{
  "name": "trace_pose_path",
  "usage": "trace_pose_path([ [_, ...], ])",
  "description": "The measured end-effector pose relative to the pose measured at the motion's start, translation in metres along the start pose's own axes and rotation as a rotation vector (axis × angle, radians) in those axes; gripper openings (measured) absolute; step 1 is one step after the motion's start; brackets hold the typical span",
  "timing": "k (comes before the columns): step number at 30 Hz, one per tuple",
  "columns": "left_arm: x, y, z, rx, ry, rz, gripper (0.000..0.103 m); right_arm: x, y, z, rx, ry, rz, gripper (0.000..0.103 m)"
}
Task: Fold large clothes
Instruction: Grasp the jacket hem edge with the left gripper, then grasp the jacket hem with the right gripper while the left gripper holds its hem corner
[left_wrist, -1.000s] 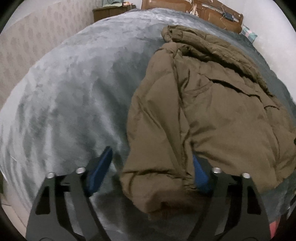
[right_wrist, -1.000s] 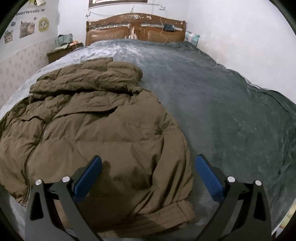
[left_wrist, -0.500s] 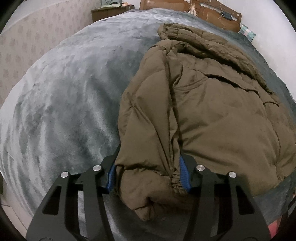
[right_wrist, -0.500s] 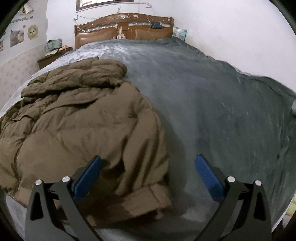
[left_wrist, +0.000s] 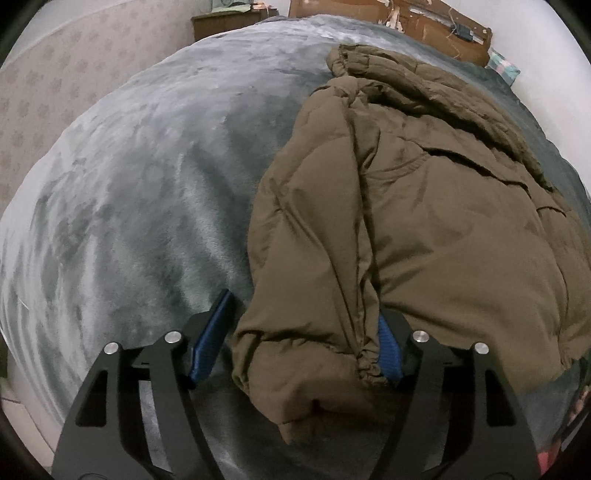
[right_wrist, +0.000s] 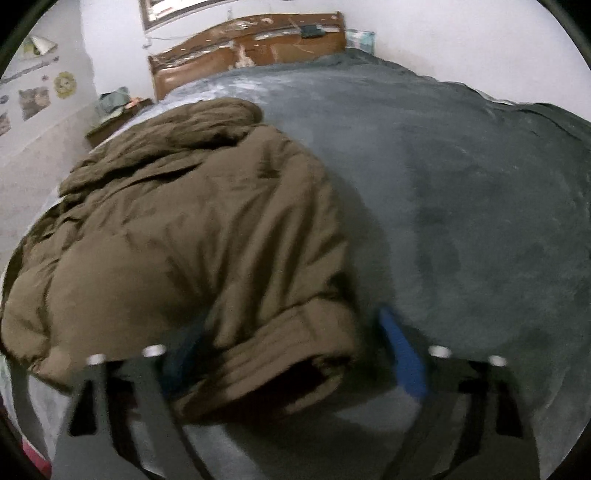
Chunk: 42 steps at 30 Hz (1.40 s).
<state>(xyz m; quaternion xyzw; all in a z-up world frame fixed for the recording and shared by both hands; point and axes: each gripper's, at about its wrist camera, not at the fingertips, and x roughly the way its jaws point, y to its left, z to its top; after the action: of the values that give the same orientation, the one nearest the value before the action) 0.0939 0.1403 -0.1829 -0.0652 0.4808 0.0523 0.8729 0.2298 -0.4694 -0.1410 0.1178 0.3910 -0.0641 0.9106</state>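
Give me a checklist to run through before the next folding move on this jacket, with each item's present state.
1. Sleeve cuff sits between the left tool's jaws: ok.
2. Left tool grips the cuff: not ok. Its jaws have just been opening, and one pad stands clear of the fabric.
3. Jacket hem sits between the right tool's jaws: ok.
4. Right tool grips the hem: not ok. Its jaws have just been closing, but one pad is apart from the hem.
5. Jacket lies flat on the blanket: not ok, the hood is bunched.
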Motion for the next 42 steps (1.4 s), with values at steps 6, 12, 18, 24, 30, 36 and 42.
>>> trace_pose_path([
  [6, -0.004, -0.007, 0.001, 0.046, -0.017, -0.037, 0.042, -0.002, 0.011, 0.005, -0.054, -0.002, 0.037, 0.041],
  [12, -0.013, -0.021, 0.01, 0.105, -0.04, -0.045, 0.027, -0.013, 0.019, 0.017, -0.098, -0.037, 0.076, 0.021],
  [18, -0.033, -0.023, 0.033, 0.103, -0.08, -0.121, 0.024, -0.018, 0.029, 0.047, -0.113, -0.078, 0.126, 0.02],
  [24, -0.052, -0.031, 0.063, 0.104, -0.136, -0.171, 0.024, -0.017, 0.043, 0.088, -0.109, -0.129, 0.168, 0.02],
  [30, -0.055, -0.047, 0.103, 0.126, -0.162, -0.176, 0.024, -0.011, 0.058, 0.124, -0.136, -0.151, 0.177, 0.019],
  [36, -0.056, -0.071, 0.143, 0.161, -0.2, -0.191, 0.024, -0.006, 0.075, 0.16, -0.169, -0.184, 0.18, 0.019],
  [42, -0.044, -0.086, 0.181, 0.145, -0.204, -0.217, 0.024, 0.003, 0.091, 0.195, -0.186, -0.217, 0.184, 0.019],
])
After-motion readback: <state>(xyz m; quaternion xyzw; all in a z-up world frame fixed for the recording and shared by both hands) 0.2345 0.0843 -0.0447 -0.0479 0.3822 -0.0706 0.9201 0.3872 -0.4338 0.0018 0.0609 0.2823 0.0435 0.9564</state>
